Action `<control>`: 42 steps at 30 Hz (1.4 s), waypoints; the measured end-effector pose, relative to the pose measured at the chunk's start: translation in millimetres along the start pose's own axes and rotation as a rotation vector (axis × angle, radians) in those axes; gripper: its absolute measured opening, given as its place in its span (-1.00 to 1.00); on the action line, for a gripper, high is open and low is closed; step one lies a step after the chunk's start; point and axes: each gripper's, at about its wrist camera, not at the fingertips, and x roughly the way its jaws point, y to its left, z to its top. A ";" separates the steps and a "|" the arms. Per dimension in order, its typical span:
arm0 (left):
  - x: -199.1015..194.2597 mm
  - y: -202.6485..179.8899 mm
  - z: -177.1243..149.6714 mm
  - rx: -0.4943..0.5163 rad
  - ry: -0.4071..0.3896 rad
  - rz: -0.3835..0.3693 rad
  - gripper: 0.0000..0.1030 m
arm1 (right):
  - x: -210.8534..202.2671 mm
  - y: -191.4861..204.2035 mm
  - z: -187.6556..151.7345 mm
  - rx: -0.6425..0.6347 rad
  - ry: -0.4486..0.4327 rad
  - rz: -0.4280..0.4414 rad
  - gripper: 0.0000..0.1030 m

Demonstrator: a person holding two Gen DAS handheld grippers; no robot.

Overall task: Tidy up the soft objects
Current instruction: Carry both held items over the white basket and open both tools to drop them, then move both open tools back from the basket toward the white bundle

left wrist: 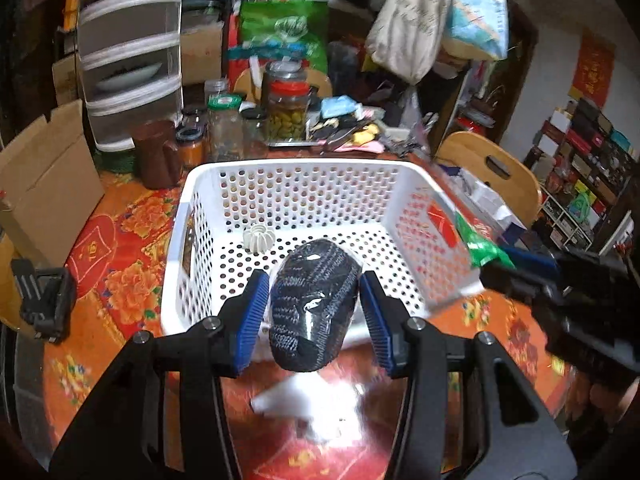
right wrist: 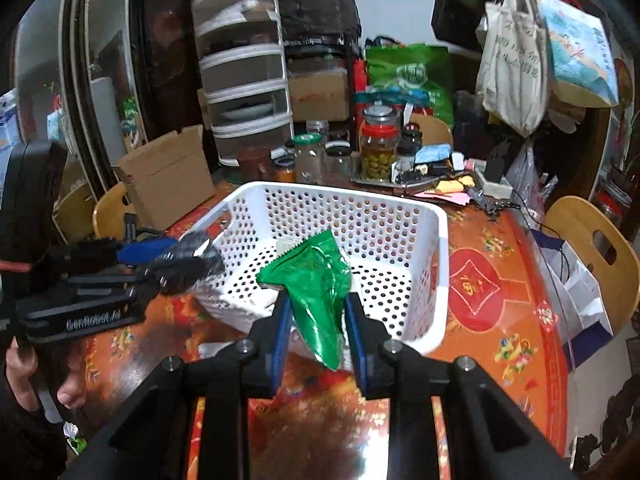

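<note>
basket sits on a red floral tablecloth amid crowded jars.

Basket mouth lies open; jars crowd behind.

Two fisheye cams, one on each handheld gripper, both peering forward and down along the blue fingers. Left view sits close over the near rim of the white basket, facing the jars and drawer unit at the back, with the right gripper poking in from the right edge. Right view looks from further right at the same basket, angled a bit leftward, catching the left gripper at its left. Shared: basket, red floral tablecloth, jars, hanging bags.
</note>
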 end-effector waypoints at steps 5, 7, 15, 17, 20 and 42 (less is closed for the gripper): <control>53.8 5.9 31.9 -0.028 0.115 0.036 -0.13 | 38.7 -7.0 16.7 -0.008 0.090 -0.038 -0.51; 75.5 6.5 36.4 -0.027 0.170 0.057 -0.13 | 54.8 -12.7 19.7 -0.002 0.129 -0.053 -0.51; 111.8 9.3 30.4 -0.046 0.237 0.092 -0.11 | 103.1 -16.9 16.9 -0.012 0.242 -0.077 -0.46; 111.4 12.2 27.6 -0.056 0.230 0.088 -0.01 | 105.4 -18.5 17.0 -0.003 0.235 -0.078 -0.41; 104.0 13.4 26.3 -0.047 0.190 0.100 0.39 | 103.4 -18.4 17.6 0.004 0.222 -0.075 -0.16; -57.2 3.2 -85.7 0.027 0.085 0.121 0.79 | -24.7 -1.9 -62.9 0.086 0.062 0.025 0.48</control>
